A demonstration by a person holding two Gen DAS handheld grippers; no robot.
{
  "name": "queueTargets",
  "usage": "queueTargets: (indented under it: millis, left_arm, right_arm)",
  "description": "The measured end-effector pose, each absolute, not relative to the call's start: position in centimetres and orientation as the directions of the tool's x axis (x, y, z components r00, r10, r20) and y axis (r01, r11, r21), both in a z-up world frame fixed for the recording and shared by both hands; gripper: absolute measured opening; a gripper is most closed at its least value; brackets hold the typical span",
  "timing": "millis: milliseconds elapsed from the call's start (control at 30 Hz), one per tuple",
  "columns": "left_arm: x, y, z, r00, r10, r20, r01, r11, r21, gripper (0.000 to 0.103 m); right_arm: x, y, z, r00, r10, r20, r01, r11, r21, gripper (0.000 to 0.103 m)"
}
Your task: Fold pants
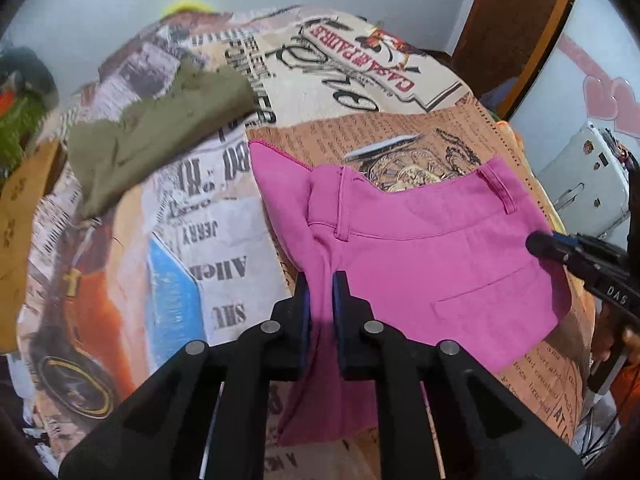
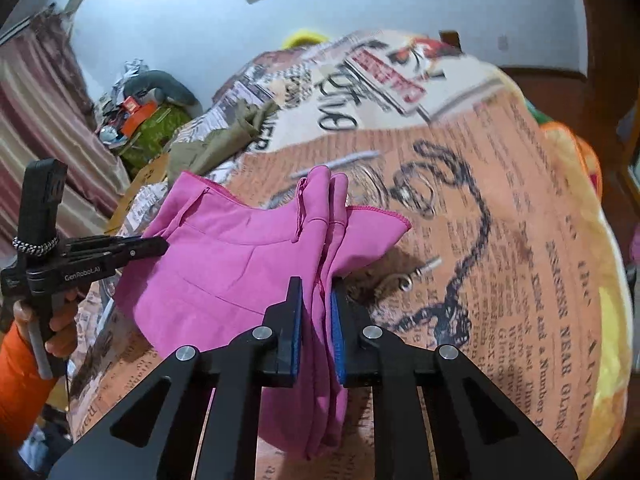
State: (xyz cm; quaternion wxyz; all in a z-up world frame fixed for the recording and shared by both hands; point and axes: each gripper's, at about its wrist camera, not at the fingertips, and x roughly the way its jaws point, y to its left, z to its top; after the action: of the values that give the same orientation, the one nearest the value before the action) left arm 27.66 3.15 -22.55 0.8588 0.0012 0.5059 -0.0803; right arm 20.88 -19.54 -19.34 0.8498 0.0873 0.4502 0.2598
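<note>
The left claw (image 1: 320, 284) is clenched on a bunched fold of the pink pants (image 1: 420, 248), and the right claw (image 2: 316, 292) is clamped on another gathered edge of them. The pants hang stretched between the two over a bed (image 2: 500, 208) covered in a newspaper-print spread, waistband and belt loops showing. An olive cloth (image 1: 152, 136) lies farther back on the spread, apart from the pants.

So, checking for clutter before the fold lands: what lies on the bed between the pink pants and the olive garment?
Only bare newspaper-print bedspread separates the pink pants from the olive garment; the left wrist view shows it.
</note>
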Motion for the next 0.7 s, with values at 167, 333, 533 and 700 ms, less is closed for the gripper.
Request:
queueTargets:
  millis: [167, 333, 533, 700]
  left_arm:
    - [26.6, 3.7, -19.9, 0.54, -0.102, -0.835, 0.134, 0.99, -0.035, 0.01]
    - [26.8, 4.9, -17.2, 0.595, -0.071, -0.801, 0.106, 0.994, -0.01, 0.01]
    - [28.4, 8.0, -14.1, 0.646, -0.033, -0.763, 0.049, 0.999, -0.001, 0.01]
    - [30.2, 11.1, -12.4, 0.667, 0.002, -0.745, -0.004, 1.0, -0.001, 0.01]
  right_arm:
    - [20.9, -18.7, -16.8, 0.493, 0.531, -0.689, -0.411, 0.84, 0.353, 0.011]
    - [21.8, -17.0, -14.3, 0.52, 0.539, -0.663, -0.468, 0.829, 0.307, 0.011]
    - [24.0, -14.0, -12.0, 0.538, 0.554, -0.636, -0.514, 0.813, 0.273, 0.011]
    - [26.6, -10.9, -10.4, 0.542, 0.57, -0.617, -0.549, 0.797, 0.254, 0.011]
